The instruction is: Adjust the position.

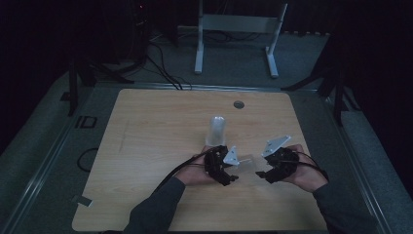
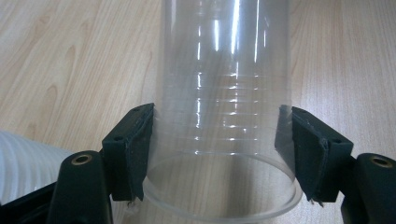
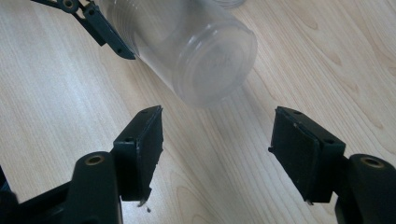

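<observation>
Two grippers, left gripper [image 2: 215, 154] jaws apparently pinching clear cup [image 2: 224, 102], right gripper [image 3: 217, 149] jaws spread.

Dim room, grey floor [image 1: 44, 122]; white stand [image 1: 237, 29]

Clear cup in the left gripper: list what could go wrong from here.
1. The left gripper pinches the thin clear cup near its open rim; squeezing harder may buckle the wall.
2. The right gripper is open, facing the cup's closed base; closing off-centre could knock it loose.
3. An upright cup stack stands close behind and could topple.
</observation>
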The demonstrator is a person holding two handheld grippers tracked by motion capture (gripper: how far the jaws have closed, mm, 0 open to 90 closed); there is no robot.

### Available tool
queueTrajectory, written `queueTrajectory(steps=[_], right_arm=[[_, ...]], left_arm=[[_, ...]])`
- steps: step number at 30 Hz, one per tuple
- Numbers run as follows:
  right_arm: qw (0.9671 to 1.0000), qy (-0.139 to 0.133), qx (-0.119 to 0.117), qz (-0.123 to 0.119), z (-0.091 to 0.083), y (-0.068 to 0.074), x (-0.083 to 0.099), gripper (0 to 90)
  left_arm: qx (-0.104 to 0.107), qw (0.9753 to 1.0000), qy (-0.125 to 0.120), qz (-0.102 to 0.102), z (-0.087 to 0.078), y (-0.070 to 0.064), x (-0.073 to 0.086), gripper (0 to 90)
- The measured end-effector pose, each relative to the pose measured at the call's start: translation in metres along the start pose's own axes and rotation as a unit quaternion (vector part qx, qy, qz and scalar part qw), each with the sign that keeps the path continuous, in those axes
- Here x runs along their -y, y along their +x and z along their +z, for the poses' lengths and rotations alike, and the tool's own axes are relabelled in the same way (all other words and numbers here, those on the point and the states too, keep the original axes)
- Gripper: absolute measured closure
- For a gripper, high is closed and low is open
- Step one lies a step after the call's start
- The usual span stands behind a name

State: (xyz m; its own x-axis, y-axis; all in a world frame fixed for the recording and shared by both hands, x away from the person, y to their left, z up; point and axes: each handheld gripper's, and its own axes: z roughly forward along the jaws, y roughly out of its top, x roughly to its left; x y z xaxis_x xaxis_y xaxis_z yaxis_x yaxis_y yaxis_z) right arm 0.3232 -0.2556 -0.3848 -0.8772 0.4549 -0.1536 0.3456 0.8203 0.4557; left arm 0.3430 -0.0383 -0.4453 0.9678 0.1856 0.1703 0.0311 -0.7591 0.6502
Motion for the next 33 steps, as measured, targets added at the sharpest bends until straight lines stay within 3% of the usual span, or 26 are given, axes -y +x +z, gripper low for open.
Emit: queueTrajectory(steps=[14, 24, 33], right_arm=[[0.9990, 0.025, -0.009, -0.037, 0.004, 0.005, -0.008, 34.0], [0.9956, 0.047, -0.015, -0.080, 0.006, 0.010, -0.017, 34.2], [0.9944, 0.057, -0.017, -0.087, 0.008, 0.012, -0.020, 33.7]], left_arm=[[0.007, 0.9998, 0.014, 0.013, 0.002, -0.003, 0.001, 29.8], [0.020, 0.9989, 0.032, 0.028, 0.003, -0.006, -0.003, 29.9], [0.019, 0.9982, 0.040, 0.039, 0.003, -0.008, -0.004, 29.9]])
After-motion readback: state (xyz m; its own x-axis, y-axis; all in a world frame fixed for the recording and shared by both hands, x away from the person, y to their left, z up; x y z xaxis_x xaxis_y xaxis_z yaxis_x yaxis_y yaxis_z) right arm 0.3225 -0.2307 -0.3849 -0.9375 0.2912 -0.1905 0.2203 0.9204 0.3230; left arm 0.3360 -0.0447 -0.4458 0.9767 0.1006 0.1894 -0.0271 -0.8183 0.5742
